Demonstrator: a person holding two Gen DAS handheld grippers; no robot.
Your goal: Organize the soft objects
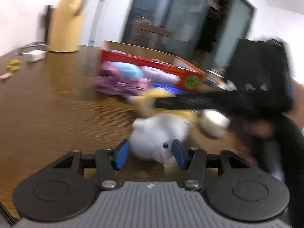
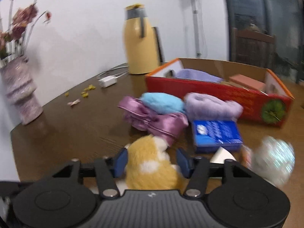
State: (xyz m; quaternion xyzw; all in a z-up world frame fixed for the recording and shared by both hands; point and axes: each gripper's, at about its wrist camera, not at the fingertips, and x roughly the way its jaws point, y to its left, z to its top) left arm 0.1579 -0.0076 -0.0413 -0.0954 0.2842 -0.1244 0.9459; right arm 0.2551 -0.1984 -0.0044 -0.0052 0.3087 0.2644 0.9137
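A yellow-and-white plush toy lies on the brown table. Its white head (image 1: 157,136) sits between the blue pads of my left gripper (image 1: 150,154), whose jaws touch its sides. Its yellow body (image 2: 150,163) sits between the pads of my right gripper (image 2: 152,162), also touched on both sides. The right gripper also shows in the left wrist view (image 1: 190,102), reaching over the toy. Behind lie a purple satin cloth (image 2: 152,117), a blue fluffy item (image 2: 163,102) and a lilac fluffy item (image 2: 210,104). A red cardboard box (image 2: 228,93) holds a lilac cloth.
A blue packet (image 2: 216,133) lies next to the toy. A shiny wrapped ball (image 2: 273,157) is at the right. A yellow thermos (image 2: 138,41), a white charger (image 2: 107,81), yellow crumbs (image 2: 87,91) and a vase with flowers (image 2: 20,95) stand farther back.
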